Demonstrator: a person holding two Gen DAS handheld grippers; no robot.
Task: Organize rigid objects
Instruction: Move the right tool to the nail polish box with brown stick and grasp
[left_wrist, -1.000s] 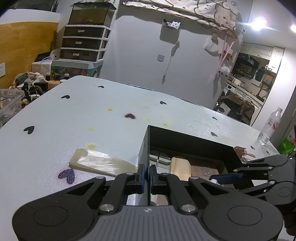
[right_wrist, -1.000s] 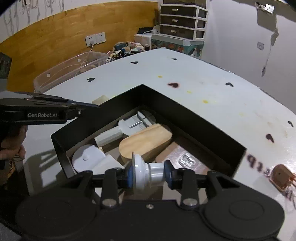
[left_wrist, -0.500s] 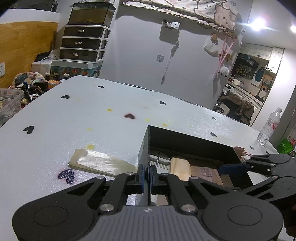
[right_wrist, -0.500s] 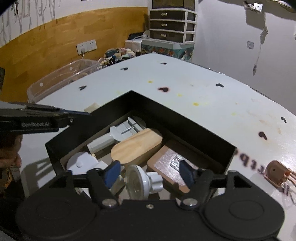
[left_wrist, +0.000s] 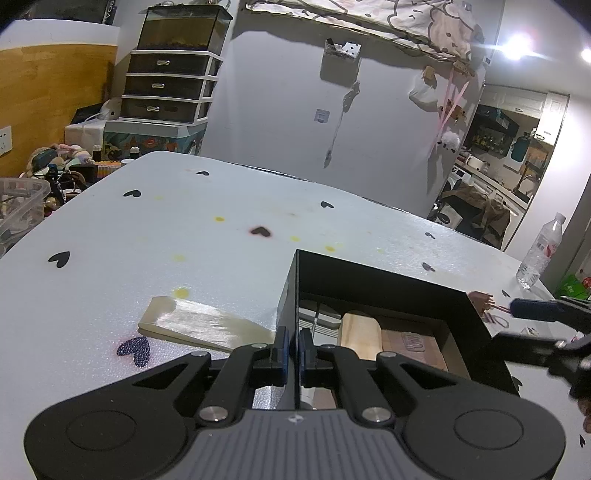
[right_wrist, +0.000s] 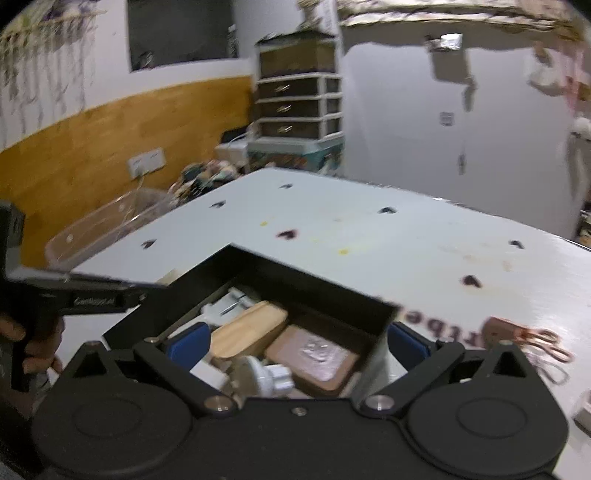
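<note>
A black open box (left_wrist: 380, 278) (right_wrist: 306, 277) sits on the white table. My left gripper (left_wrist: 291, 347) is shut on the box's left wall. Inside lie a wooden block (right_wrist: 247, 330) (left_wrist: 358, 334), a brown slab (right_wrist: 314, 356), white parts and a white round knob piece (right_wrist: 264, 378). My right gripper (right_wrist: 295, 343) is open and empty above the box's near side; it also shows at the right of the left wrist view (left_wrist: 532, 321).
A pale flat wedge (left_wrist: 203, 326) lies on the table left of the box. A copper-coloured part with wire loops (right_wrist: 517, 334) lies right of it. A water bottle (left_wrist: 539, 249) stands at the far right edge. A clear bin (right_wrist: 107, 225) sits beside the table.
My right gripper opened and let the white knob piece drop into the box, then lifted back and up. My left gripper has kept its hold on the box wall.
</note>
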